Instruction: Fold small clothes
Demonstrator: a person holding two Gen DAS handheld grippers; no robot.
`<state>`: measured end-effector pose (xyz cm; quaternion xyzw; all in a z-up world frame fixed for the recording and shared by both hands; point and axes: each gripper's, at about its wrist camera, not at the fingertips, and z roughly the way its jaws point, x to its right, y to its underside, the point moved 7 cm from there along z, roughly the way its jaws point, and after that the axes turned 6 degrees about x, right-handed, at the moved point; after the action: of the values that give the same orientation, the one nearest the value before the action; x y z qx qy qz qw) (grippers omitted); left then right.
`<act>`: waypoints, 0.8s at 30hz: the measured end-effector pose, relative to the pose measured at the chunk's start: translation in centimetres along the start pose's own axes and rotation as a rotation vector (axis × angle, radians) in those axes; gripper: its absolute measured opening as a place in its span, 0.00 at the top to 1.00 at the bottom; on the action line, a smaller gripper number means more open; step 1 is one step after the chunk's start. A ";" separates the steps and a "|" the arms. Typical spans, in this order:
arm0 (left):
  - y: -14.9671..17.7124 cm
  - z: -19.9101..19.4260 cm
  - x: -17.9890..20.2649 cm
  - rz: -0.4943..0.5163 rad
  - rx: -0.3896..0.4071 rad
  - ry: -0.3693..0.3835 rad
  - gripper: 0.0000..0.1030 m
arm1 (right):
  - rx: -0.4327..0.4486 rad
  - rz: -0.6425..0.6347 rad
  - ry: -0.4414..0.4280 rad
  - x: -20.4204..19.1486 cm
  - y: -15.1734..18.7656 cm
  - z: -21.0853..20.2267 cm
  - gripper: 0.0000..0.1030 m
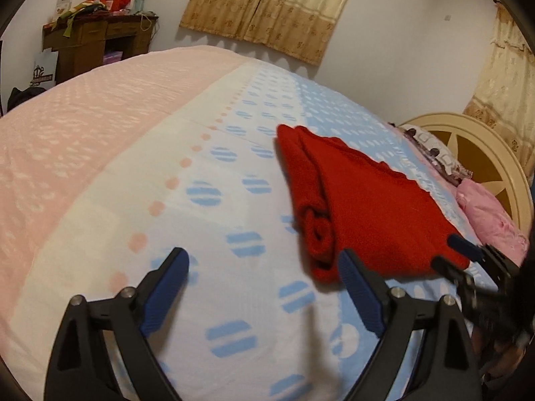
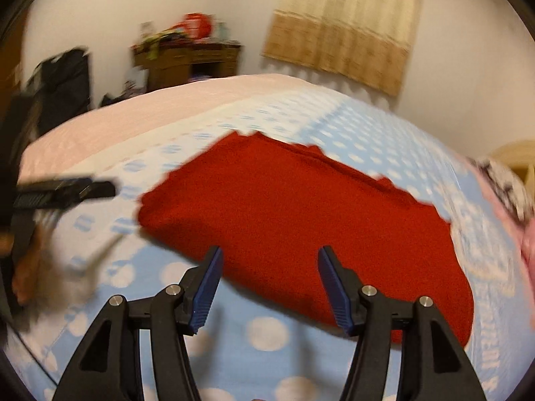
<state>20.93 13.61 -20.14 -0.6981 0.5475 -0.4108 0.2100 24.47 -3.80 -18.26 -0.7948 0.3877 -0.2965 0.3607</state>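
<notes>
— How did the claws stand?
— The left claw [image 1: 264,260] gaped wide over the bed [image 1: 234,220], nothing in it. The right claw [image 2: 269,260] stood apart too, empty.
— And the clothes?
— A folded red garment [image 2: 301,220] lay flat on the dotted blue sheet, just beyond both. Farther off stood a wooden cabinet [image 1: 97,43] and curtains [image 1: 274,6].

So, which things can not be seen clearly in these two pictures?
- Red garment: right wrist view, edges smeared by motion blur; its layers cannot be counted.
- Left tool: same view, blurred and cut by the left edge.
- Right tool: left wrist view, body cut by the right edge.
- Dresser clutter: too small.
</notes>
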 end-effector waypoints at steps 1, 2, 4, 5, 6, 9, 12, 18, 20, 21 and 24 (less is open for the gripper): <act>-0.4 0.1 -0.2 0.006 -0.016 -0.009 0.10 | 0.006 -0.030 -0.009 -1.0 -0.2 -0.1 0.39; -0.9 0.2 -0.2 0.014 -0.035 -0.011 0.10 | 0.015 -0.072 -0.017 -2.3 -0.4 -0.1 0.37; -1.8 0.4 0.0 0.025 -0.083 0.015 0.10 | 0.026 -0.132 -0.026 -4.1 -0.6 0.1 0.36; -2.5 0.6 0.3 0.018 -0.111 0.042 0.10 | 0.027 -0.173 -0.027 -5.3 -0.7 0.4 0.36; -2.7 0.7 0.3 0.010 -0.124 0.055 0.10 | 0.028 -0.200 -0.020 -6.0 -0.7 0.7 0.36; -4.0 1.7 0.6 -0.033 -0.171 0.115 0.10 | 0.035 -0.290 0.019 -8.1 -0.6 1.6 0.36; -5.1 3.5 0.8 -0.030 -0.171 0.115 0.10 | 0.038 -0.319 0.033 -9.3 -0.9 2.7 0.36; -5.7 7.5 2.3 -0.056 -0.217 0.181 0.10 | 0.015 -0.327 0.057 -10.1 -0.7 4.8 0.36; -6.0 8.7 2.9 -0.041 -0.222 0.189 0.10 | 0.013 -0.319 0.063 -10.0 -0.7 5.1 0.36; -6.2 9.4 3.2 -0.026 -0.228 0.191 0.10 | 0.009 -0.304 0.057 -9.8 -0.8 5.3 0.36; -6.6 11.0 3.5 -0.023 -0.237 0.201 0.10 | -0.006 -0.269 0.045 -9.2 -0.6 5.7 0.36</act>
<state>33.87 10.70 -20.36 -0.6796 0.6025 -0.4134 0.0656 24.21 6.02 -22.72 -0.8338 0.2867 -0.3586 0.3065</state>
